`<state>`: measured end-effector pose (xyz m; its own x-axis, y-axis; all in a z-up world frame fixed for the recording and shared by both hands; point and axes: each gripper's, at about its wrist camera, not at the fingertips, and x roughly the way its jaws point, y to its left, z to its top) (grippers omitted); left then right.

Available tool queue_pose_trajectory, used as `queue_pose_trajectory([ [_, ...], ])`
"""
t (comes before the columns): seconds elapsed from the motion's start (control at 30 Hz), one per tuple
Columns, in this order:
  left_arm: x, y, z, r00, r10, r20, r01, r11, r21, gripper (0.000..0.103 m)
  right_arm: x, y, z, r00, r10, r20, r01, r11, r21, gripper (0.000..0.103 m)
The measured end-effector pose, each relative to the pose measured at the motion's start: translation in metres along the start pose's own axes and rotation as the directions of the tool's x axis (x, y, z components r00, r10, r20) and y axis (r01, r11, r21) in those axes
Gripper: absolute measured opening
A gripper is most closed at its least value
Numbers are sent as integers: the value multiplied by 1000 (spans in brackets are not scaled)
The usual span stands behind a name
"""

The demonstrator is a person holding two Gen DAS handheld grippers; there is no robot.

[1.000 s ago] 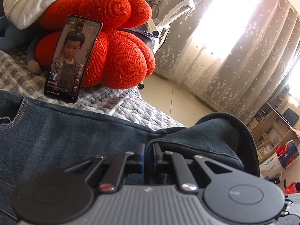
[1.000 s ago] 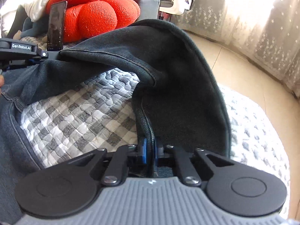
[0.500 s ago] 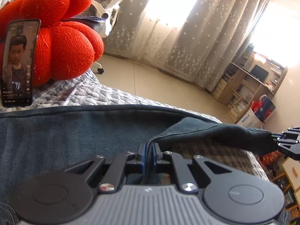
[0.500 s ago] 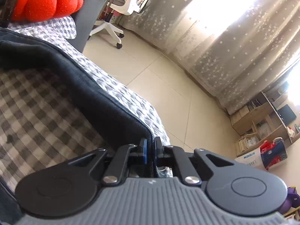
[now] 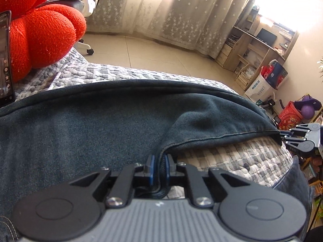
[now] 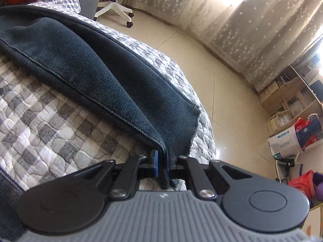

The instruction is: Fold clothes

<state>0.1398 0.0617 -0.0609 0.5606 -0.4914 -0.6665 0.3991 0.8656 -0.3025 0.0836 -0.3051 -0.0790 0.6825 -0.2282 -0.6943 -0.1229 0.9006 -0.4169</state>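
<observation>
Dark blue jeans (image 5: 101, 125) lie across the grey checked quilt (image 5: 232, 157) on the bed. One leg is stretched out flat between my two grippers. My left gripper (image 5: 159, 167) has the leg's stitched edge between its blue pads. Its jaws are opening, and the pads still touch the cloth. My right gripper (image 6: 162, 163) pinches the hem corner of the jeans (image 6: 90, 70) near the bed's edge. Its jaws are opening too, with denim still filling the gap. In the left wrist view the right gripper (image 5: 282, 136) shows at the far right, at the hem's end.
A red pumpkin cushion (image 5: 40, 36) with a phone (image 5: 5, 60) leaning on it sits at the back left of the bed. Beyond the bed's edge lie tiled floor, a white office chair (image 6: 115, 10), lace curtains, a wooden desk (image 5: 252, 48) and bags (image 5: 268, 80).
Both views have swung away from the cushion toward the window and desk. The raised, draped jeans leg now lies stretched out low over the quilt. The left pads stand slightly wider apart.
</observation>
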Motion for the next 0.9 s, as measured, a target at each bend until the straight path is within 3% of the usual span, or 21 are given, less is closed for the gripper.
queue_pose_trajectory([
  [0.03, -4, 0, 1, 1000, -7, 4, 7, 1000, -6, 21, -4, -4, 0, 1000, 20, 9, -21, 1000, 21, 15],
  [0.1, -12, -1, 4, 1000, -13, 15, 13, 1000, -10, 39, -12, -15, -1, 998, 62, 26, -64, 995, 73, 22],
  [0.17, -23, -3, 7, 999, 6, 37, -6, 1000, 7, 43, -20, -30, -1, 993, 101, 54, -108, 984, 142, 38],
  [0.2, -27, -4, 10, 999, 17, 46, -18, 1000, 17, 47, -24, -38, -2, 990, 122, 73, -134, 975, 179, 40],
  [0.27, -31, -4, 17, 997, 44, 64, -45, 999, 21, 50, -33, -53, -4, 980, 163, 114, -187, 950, 251, 40],
  [0.47, -18, 1, 41, 983, 149, 104, -157, 985, 67, 59, -27, -81, 7, 970, 168, 178, -224, 899, 375, 41],
  [0.67, 16, 13, 64, 946, 277, 171, -301, 943, 138, 64, 23, -89, 18, 960, 203, 192, -270, 847, 459, 43],
  [0.77, 34, 19, 69, 945, 280, 172, -306, 940, 153, 64, 41, -87, 22, 958, 218, 186, -282, 827, 486, 43],
  [0.9, 55, 26, 69, 943, 292, 158, -316, 935, 160, 64, 57, -76, 26, 965, 185, 185, -254, 838, 484, 43],
])
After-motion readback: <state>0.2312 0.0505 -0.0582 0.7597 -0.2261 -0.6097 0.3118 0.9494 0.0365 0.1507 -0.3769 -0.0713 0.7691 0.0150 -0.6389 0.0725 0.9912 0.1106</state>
